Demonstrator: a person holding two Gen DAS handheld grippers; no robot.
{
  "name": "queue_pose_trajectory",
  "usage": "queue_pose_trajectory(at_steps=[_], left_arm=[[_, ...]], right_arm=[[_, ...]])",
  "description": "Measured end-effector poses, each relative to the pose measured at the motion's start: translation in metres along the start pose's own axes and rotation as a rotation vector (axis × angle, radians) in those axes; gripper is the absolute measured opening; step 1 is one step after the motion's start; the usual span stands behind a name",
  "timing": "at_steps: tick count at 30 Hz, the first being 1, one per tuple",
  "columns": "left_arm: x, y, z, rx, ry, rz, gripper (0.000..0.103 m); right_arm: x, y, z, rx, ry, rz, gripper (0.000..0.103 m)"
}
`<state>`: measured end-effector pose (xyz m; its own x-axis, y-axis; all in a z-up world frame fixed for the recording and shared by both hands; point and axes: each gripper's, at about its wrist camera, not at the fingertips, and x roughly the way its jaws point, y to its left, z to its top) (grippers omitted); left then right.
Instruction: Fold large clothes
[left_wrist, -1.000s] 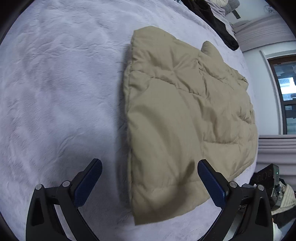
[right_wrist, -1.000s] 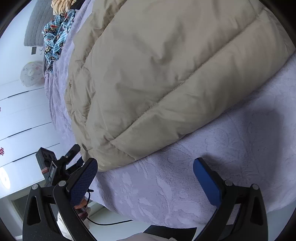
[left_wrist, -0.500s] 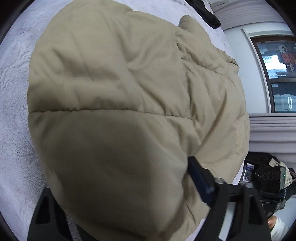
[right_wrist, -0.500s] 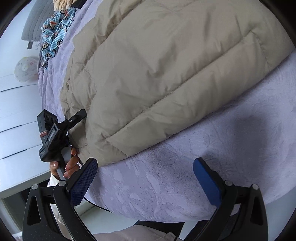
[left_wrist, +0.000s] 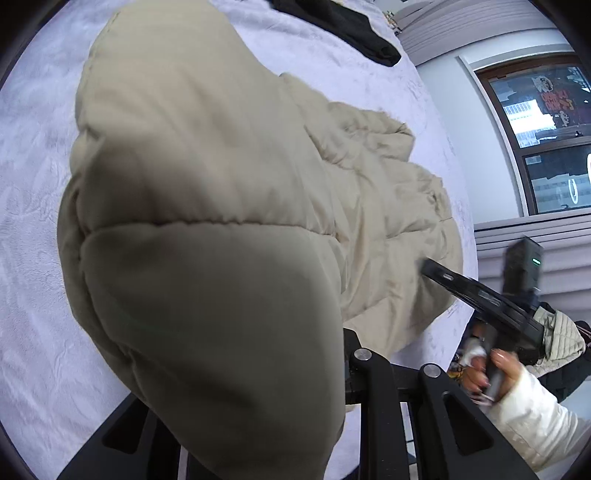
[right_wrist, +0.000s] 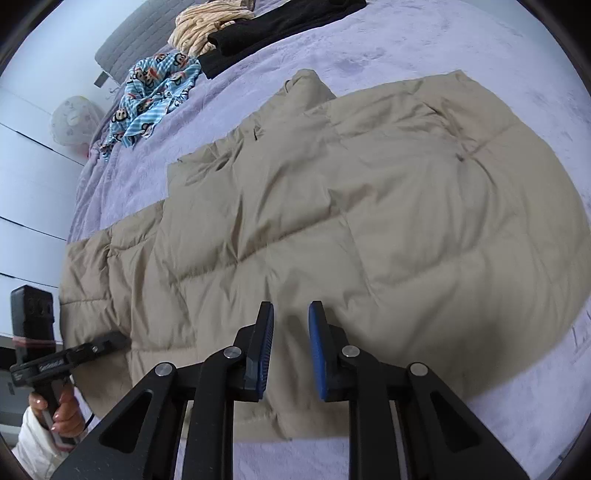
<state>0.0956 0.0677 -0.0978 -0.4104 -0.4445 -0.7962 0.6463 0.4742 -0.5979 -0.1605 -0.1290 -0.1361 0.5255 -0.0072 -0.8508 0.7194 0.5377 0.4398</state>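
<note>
On the lilac bedspread (right_wrist: 461, 44), beige jacket (right_wrist: 332, 229), left tongs (right_wrist: 110, 341) clamping its hem

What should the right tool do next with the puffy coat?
It should probably pinch shut on the near edge of the tan coat. The right tool sits low over that edge with only a narrow gap between its fingers. The left tool is at the coat's corner, so both could then lift together.

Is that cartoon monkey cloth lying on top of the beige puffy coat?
No, the monkey-print cloth lies apart on the purple bedspread, beyond the beige coat.
</note>
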Motion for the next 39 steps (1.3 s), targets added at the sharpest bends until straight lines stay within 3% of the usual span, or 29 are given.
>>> queue_pose_trajectory(at_steps=[7,13,17,20,21,23,24,25,29,32,34,35,36,37,39], left_arm=[[-0.039,-0.102,-0.002,0.023,-0.064,0.025,0.026],[-0.016,-0.193,0.013,0.080,-0.035,0.096,0.026],[0.005,-0.228,0.021,0.147,-0.007,0.159,0.026],[0.034,-0.266,0.035,0.187,0.026,0.174,0.027],[0.045,-0.279,0.032,0.203,0.043,0.166,0.027],[0.070,-0.282,0.044,0.215,0.092,0.105,0.039],[0.078,-0.281,0.047,0.207,0.114,0.054,0.052],[0.086,-0.283,0.050,0.198,0.133,0.006,0.057],[0.121,-0.285,0.057,0.252,0.196,-0.106,0.057],[0.155,-0.270,0.069,0.225,0.234,-0.100,0.057],[0.174,-0.264,0.073,0.212,0.249,-0.064,0.057],[0.181,-0.264,0.076,0.217,0.254,-0.049,0.057],[0.188,-0.265,0.079,0.222,0.256,-0.035,0.057],[0.194,-0.267,0.082,0.229,0.256,-0.024,0.057],[0.199,-0.276,0.080,0.250,0.254,0.002,0.057]], right_arm=[[0.058,-0.014,0.024,0.019,0.104,0.121,0.021],[0.087,-0.026,0.035,0.030,0.209,0.223,0.017],[0.074,-0.040,0.044,0.051,0.258,0.255,0.017],[0.039,-0.068,0.053,0.074,0.221,0.270,0.017],[0.023,-0.082,0.055,0.088,0.195,0.267,0.017],[-0.004,-0.111,0.056,0.134,0.153,0.275,0.017],[-0.017,-0.127,0.055,0.158,0.130,0.275,0.017],[-0.029,-0.141,0.053,0.176,0.111,0.268,0.017],[-0.065,-0.196,0.035,0.268,0.059,0.227,0.017],[-0.085,-0.223,0.015,0.326,0.054,0.212,0.017],[-0.099,-0.231,0.003,0.335,0.056,0.224,0.023],[-0.106,-0.231,-0.003,0.330,0.051,0.232,0.042],[-0.115,-0.234,-0.008,0.322,0.042,0.240,0.071],[-0.123,-0.236,-0.012,0.312,0.028,0.262,0.081],[-0.136,-0.232,-0.020,0.291,0.012,0.343,0.084]])
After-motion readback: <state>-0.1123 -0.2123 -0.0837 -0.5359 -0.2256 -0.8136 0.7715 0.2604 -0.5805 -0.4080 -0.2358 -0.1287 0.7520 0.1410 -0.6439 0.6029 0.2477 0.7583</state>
